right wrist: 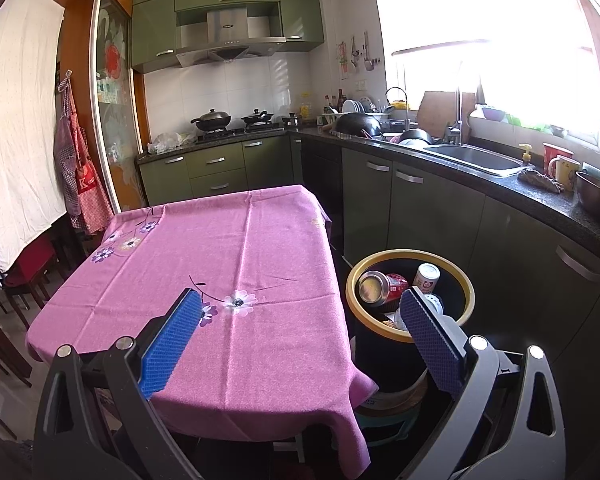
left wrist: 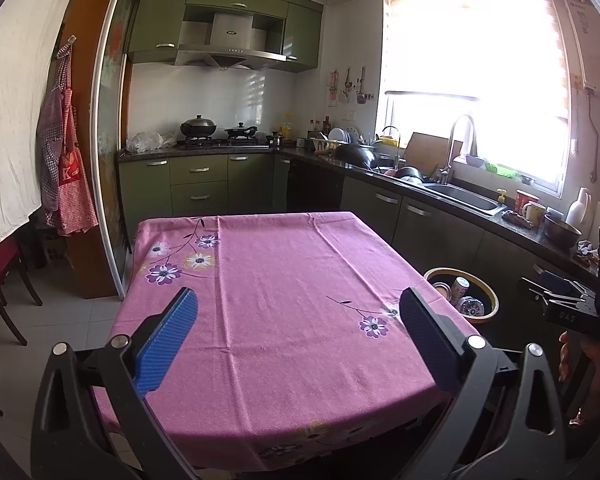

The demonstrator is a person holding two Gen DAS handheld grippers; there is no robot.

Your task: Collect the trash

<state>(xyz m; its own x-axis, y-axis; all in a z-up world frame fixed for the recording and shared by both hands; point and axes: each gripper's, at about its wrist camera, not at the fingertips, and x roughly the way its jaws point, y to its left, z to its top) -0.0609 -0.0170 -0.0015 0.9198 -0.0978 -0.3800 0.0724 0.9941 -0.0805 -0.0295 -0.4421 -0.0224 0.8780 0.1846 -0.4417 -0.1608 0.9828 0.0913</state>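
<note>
The table, draped in a pink floral tablecloth, fills the middle of both views, and its top is bare — no litter left on it. Off its right edge stands the trash bin, black with a yellow rim, and that is where the trash is: a red drink can lying on its side, a white-labelled can upright beside it, and a crumpled clear plastic bottle seen from the left wrist. By the look of it, all light, thin-walled stuff, slippery and easily crushed; best pinched across the middle of the body. The left gripper hovers over the table's near edge, jaws spread wide, holding nothing. The right gripper straddles the table's right edge and the bin, equally wide, equally empty.
</note>
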